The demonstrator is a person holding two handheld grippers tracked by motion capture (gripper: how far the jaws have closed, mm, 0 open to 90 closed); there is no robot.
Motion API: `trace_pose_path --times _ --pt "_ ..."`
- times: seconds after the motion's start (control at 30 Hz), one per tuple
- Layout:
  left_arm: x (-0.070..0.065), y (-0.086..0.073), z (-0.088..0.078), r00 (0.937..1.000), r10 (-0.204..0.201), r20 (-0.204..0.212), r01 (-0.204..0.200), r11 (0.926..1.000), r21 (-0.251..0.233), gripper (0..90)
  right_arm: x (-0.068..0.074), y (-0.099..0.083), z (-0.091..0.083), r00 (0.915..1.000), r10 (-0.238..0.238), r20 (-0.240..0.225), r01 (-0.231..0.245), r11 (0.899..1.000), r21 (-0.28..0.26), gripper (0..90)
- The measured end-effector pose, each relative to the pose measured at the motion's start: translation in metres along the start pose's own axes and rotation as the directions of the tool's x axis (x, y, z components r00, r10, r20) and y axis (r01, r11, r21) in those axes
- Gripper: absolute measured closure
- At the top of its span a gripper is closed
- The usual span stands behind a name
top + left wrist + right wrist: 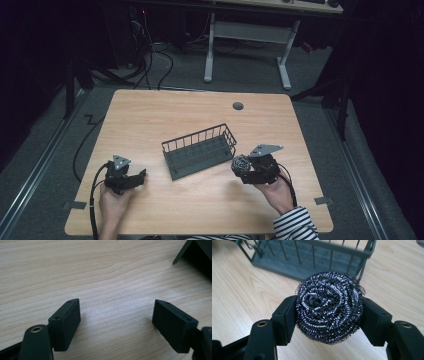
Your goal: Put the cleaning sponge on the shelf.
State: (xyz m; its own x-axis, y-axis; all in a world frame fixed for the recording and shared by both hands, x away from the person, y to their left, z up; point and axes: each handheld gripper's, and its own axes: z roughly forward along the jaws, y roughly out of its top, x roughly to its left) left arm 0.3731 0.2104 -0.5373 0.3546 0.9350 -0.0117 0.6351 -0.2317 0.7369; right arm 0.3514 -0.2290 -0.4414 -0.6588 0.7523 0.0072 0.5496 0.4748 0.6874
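Steel scourer [329,306] clamped between right gripper's [329,315] jaws.
Held beside the wire basket [200,150]; left gripper [116,322] rests apart, jaws spread, nothing between.

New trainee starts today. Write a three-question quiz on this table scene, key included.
1. True or false: the right gripper grips the round steel-wire scouring ball.
2. The dark grey wire basket holds: A) the ball B) nothing C) a cup
3. How do the left gripper jaws stand?

Key:
1. True, both pads press it.
2. B.
3. Open, nothing between them, over the pale wooden table.
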Motion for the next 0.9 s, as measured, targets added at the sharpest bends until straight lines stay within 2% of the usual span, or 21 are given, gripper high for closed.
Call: trace_pose_path --times 0.2,0.43,0.53,0.63,0.87,0.9 --pt "0.0 0.0 0.0 1.0 0.002 0.0 -0.002 1.0 0.001 23.1 -0.001 0.017 -0.009 0.9998 -0.014 -0.014 0.013 1.0 -0.027 36.1" --pt "0.0 0.0 0.0 1.0 0.003 0.002 -0.003 1.0 0.001 22.8 -0.001 0.029 -0.011 0.9995 -0.016 -0.029 0.015 0.999 -0.039 36.1" --pt "-0.001 0.0 0.0 1.0 0.004 0.002 -0.004 1.0 0.001 22.9 0.0 0.042 -0.012 0.9989 -0.022 -0.04 0.02 0.998 -0.057 36.1" --pt "-0.001 0.0 0.0 1.0 0.003 0.003 -0.003 1.0 0.0 22.8 0.0 0.048 -0.012 0.9987 -0.03 -0.041 0.027 0.997 -0.068 36.0" --pt "-0.001 0.0 0.0 1.0 0.001 0.006 -0.001 1.0 0.001 22.9 -0.001 0.077 -0.002 0.9984 -0.04 -0.039 0.037 0.996 -0.078 36.0" --pt "-0.001 0.0 0.0 1.0 0.001 0.006 -0.001 1.0 0.001 22.8 -0.001 0.077 -0.002 0.9984 -0.04 -0.039 0.037 0.996 -0.078 36.0"
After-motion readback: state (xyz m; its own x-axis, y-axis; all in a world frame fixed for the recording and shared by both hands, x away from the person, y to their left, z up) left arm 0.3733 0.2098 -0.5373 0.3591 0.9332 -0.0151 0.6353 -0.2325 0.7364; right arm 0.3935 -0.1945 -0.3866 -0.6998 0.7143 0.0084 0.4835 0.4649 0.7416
